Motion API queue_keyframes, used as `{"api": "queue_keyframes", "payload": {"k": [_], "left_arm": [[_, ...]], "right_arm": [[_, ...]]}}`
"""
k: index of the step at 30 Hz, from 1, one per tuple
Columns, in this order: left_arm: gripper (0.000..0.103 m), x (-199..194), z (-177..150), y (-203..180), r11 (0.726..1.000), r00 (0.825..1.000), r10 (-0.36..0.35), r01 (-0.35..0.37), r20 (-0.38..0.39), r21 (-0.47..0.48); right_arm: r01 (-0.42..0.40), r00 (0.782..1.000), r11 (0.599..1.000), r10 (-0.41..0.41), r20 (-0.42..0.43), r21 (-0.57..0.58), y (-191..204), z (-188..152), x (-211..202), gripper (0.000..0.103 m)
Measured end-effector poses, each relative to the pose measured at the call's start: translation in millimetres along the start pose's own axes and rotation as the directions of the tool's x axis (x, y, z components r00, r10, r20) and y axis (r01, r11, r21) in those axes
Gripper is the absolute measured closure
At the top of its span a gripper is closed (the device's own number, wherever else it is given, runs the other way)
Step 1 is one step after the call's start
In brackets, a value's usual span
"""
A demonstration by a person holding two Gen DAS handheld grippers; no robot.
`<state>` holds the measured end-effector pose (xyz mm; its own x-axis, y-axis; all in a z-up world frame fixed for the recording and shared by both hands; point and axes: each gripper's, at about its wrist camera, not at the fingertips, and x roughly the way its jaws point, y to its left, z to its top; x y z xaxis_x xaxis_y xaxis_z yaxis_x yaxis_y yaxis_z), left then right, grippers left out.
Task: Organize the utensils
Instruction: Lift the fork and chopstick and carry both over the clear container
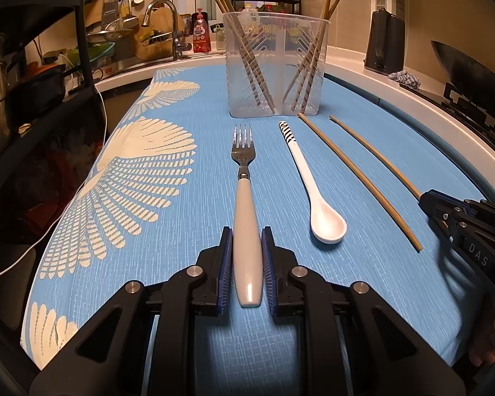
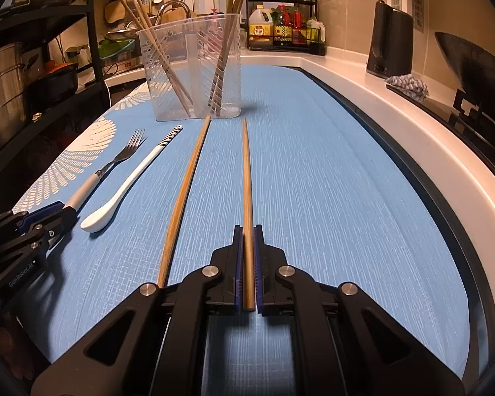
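**Both grippers clamped, lift comes next**

The left gripper [image 1: 246, 257] is clamped on the fork [image 1: 246, 211] by its white handle; the right gripper [image 2: 247, 257] is clamped on a chopstick [image 2: 247, 198]. Both utensils lie flat on the blue counter [image 2: 330, 198], pointing at the clear holder [image 1: 275, 62]. The grasp looks made; next each must be raised, tipped upright and dropped into a compartment. A spoon [image 1: 313, 184] and a second chopstick [image 2: 186, 191] lie between the grippers, near enough to be nudged, and chopsticks already stand in the holder.
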<state>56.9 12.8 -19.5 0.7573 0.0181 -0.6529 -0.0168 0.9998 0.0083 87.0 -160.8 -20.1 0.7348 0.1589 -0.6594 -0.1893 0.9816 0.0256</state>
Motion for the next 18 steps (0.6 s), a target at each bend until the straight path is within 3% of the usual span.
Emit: {"api": "queue_keyframes", "payload": {"k": [7, 18], "left_arm": [[0.085, -16.4, 5.9, 4.1, 1.0, 0.999, -0.007, 0.007, 0.044, 0.0], [0.085, -46.9, 30.9, 9.4, 1.0, 0.987, 0.002, -0.002, 0.161, -0.001]], "right_arm": [[0.001, 0.999, 1.0, -0.001, 0.052, -0.012, 5.2, 6.9, -27.9, 0.097], [-0.013, 0.986, 0.999, 0.018, 0.168, -0.031, 7.8, 44.2, -76.6, 0.097]]}}
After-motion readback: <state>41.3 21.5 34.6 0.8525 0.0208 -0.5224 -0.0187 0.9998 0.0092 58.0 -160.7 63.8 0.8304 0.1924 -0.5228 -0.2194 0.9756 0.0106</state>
